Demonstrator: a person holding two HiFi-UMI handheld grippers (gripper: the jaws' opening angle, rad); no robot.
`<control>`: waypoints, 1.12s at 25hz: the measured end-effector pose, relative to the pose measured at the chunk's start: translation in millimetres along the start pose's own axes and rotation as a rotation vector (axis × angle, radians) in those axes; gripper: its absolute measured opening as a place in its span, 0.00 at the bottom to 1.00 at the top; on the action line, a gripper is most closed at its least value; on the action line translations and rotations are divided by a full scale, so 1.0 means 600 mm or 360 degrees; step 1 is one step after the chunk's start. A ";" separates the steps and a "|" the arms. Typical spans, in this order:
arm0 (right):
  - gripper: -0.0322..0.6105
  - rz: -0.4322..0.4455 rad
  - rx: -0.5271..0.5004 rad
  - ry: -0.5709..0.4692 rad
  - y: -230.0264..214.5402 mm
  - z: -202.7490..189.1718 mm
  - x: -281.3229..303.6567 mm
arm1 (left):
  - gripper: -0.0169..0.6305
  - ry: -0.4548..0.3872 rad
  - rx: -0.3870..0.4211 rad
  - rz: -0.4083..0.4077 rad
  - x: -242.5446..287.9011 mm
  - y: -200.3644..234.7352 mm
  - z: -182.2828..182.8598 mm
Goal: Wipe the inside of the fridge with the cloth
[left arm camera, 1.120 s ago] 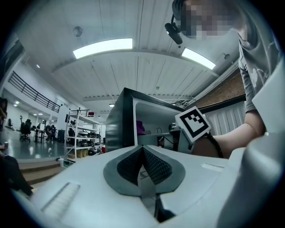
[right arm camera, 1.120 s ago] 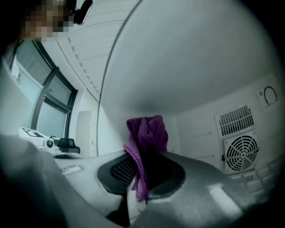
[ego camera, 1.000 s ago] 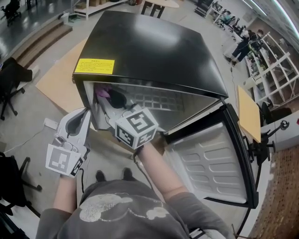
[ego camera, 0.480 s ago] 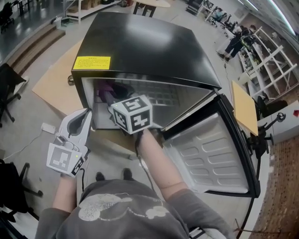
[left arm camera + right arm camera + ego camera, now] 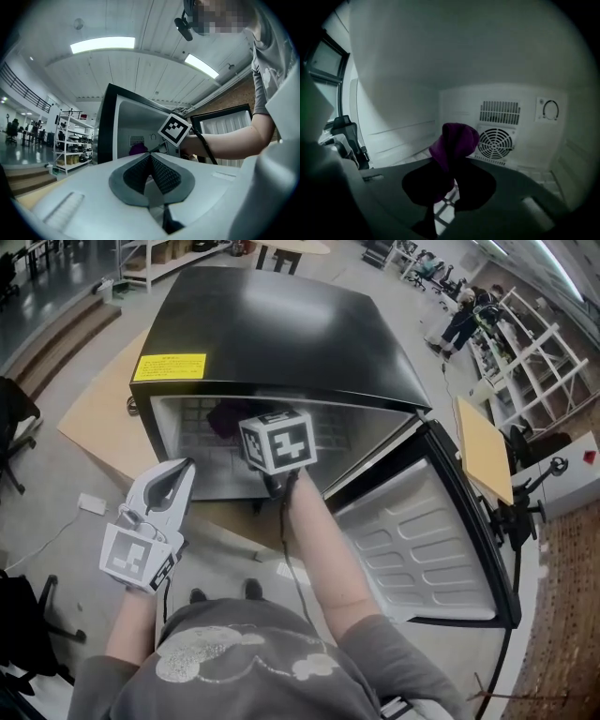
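Note:
A black mini fridge lies with its door swung open to the right. My right gripper reaches inside the white cavity and is shut on a purple cloth, which bunches up above the jaws in front of the round fan grille. In the head view the right gripper's marker cube sits at the fridge mouth, and the cloth shows dark just behind it. My left gripper hangs outside, below the fridge's left front corner, jaws together and empty; in the left gripper view its pads meet.
The fridge rests on a cardboard sheet on a grey floor. A wire shelf lines the cavity. A slotted vent and a dial sit on the back wall. Shelving racks and a distant person stand at the far right.
My right gripper has moved rightward along the fridge mouth with the cloth. The head camera has shifted a little. The left gripper stays where it was.

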State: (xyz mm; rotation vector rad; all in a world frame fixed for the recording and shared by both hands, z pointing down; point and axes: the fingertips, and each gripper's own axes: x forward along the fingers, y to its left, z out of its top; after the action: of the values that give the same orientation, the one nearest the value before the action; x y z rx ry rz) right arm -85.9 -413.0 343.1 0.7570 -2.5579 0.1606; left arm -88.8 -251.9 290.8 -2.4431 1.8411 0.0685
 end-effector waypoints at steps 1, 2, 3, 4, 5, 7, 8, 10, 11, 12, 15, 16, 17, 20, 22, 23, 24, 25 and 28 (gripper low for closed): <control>0.11 -0.0030 0.0016 0.0015 -0.017 -0.007 -0.006 | 0.05 0.0000 0.0000 -0.0011 0.004 -0.004 -0.001; 0.11 -0.0049 0.0033 0.0022 -0.032 -0.013 -0.013 | 0.05 -0.0001 0.0000 -0.0022 0.008 -0.007 -0.001; 0.11 -0.0060 0.0055 0.0024 -0.045 -0.019 -0.019 | 0.05 -0.0001 0.0000 -0.0034 0.012 -0.011 -0.001; 0.11 -0.0070 0.0080 0.0024 -0.058 -0.024 -0.025 | 0.05 -0.0002 0.0000 -0.0047 0.016 -0.015 -0.001; 0.11 -0.0085 0.0101 0.0024 -0.070 -0.029 -0.031 | 0.05 -0.0003 0.0000 -0.0060 0.020 -0.019 -0.001; 0.11 -0.0135 0.0124 0.0024 -0.094 -0.037 -0.043 | 0.05 -0.0004 -0.0001 -0.0087 0.029 -0.027 -0.001; 0.11 -0.0180 0.0127 0.0029 -0.108 -0.040 -0.051 | 0.05 -0.0005 -0.0003 -0.0099 0.033 -0.030 -0.001; 0.11 -0.0269 0.0122 0.0032 -0.134 -0.046 -0.066 | 0.05 -0.0005 -0.0007 -0.0120 0.040 -0.037 -0.001; 0.11 -0.0307 0.0117 0.0030 -0.144 -0.048 -0.073 | 0.05 -0.0006 -0.0009 -0.0129 0.043 -0.040 -0.001; 0.11 -0.0349 0.0117 0.0032 -0.155 -0.052 -0.080 | 0.05 -0.0006 -0.0010 -0.0137 0.047 -0.043 -0.001; 0.11 -0.0495 0.0208 0.0038 -0.195 -0.076 -0.104 | 0.05 -0.0008 -0.0009 -0.0163 0.055 -0.053 -0.002; 0.11 -0.0537 0.0276 0.0011 -0.209 -0.082 -0.112 | 0.05 -0.0008 -0.0007 -0.0173 0.057 -0.057 -0.002; 0.11 -0.0579 0.0352 -0.0042 -0.222 -0.083 -0.123 | 0.05 -0.0008 -0.0005 -0.0183 0.058 -0.060 -0.002; 0.11 -0.0665 0.0494 -0.0303 -0.241 -0.053 -0.152 | 0.05 -0.0005 -0.0007 -0.0194 0.060 -0.065 -0.004; 0.11 -0.0682 0.0531 -0.0441 -0.246 -0.030 -0.160 | 0.05 -0.0001 -0.0013 -0.0196 0.062 -0.067 -0.005; 0.11 -0.0695 0.0552 -0.0484 -0.251 -0.022 -0.163 | 0.05 0.0000 -0.0013 -0.0201 0.063 -0.068 -0.006; 0.11 -0.0715 0.0576 -0.0516 -0.258 -0.017 -0.168 | 0.05 0.0001 -0.0012 -0.0207 0.064 -0.071 -0.005; 0.11 -0.0741 0.0604 -0.0538 -0.265 -0.016 -0.174 | 0.05 -0.0001 -0.0010 -0.0214 0.065 -0.073 -0.005; 0.11 -0.0822 0.0685 -0.0571 -0.275 -0.029 -0.190 | 0.05 -0.0005 -0.0010 -0.0221 0.067 -0.074 -0.004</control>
State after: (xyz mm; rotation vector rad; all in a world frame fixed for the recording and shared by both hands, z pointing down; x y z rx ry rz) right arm 94.5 -492.3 302.1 1.7151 -2.5703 0.4464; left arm -35.3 -278.4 291.7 -2.5654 1.6667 0.0691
